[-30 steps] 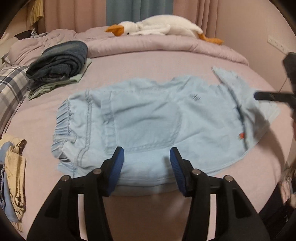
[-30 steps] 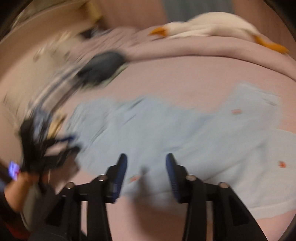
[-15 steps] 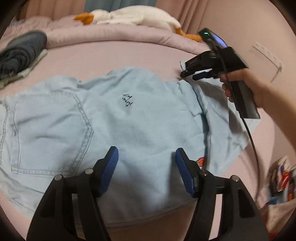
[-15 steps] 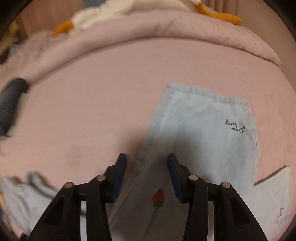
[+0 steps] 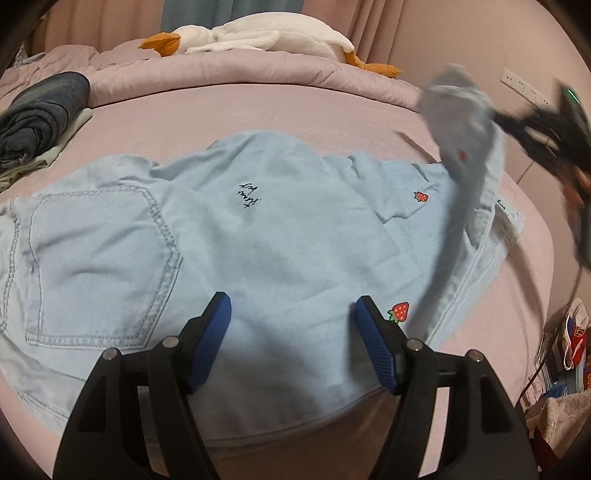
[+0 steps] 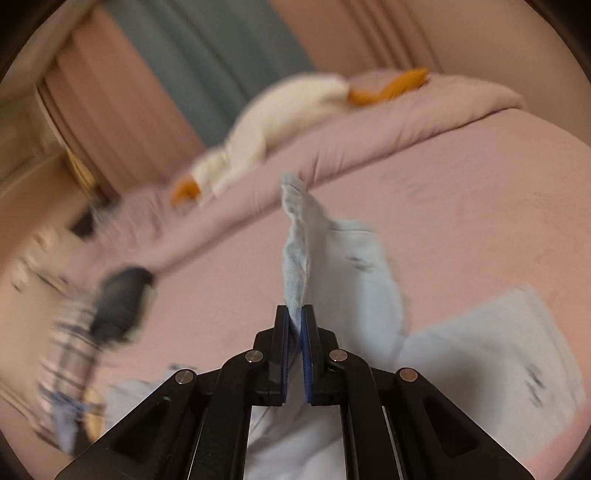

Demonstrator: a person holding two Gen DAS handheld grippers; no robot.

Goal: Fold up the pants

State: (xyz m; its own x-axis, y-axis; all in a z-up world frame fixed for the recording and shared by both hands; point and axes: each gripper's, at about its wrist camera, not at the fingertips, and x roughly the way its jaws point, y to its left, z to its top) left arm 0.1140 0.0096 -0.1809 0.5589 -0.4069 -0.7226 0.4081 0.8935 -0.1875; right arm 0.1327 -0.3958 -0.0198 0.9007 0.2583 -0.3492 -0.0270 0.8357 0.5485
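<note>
Light blue denim pants (image 5: 258, 236) with strawberry patches lie spread on the pink bed, back pocket at the left. My left gripper (image 5: 293, 325) is open and empty, low over the pants' near edge. My right gripper (image 6: 294, 317) is shut on a pant leg hem (image 6: 295, 243) and holds it lifted above the bed. In the left wrist view that lifted leg (image 5: 461, 125) hangs blurred at the right, with the right gripper (image 5: 546, 129) behind it.
A white plush goose (image 5: 258, 33) lies on the rolled duvet at the back. A pile of dark folded clothes (image 5: 40, 114) sits at the back left. A wall socket (image 5: 524, 88) is at the right; clutter lies on the floor (image 5: 569, 350) at the lower right.
My right gripper has closed on the pant leg hem and lifted it off the bed. The left gripper has shifted right along the pants and stays open.
</note>
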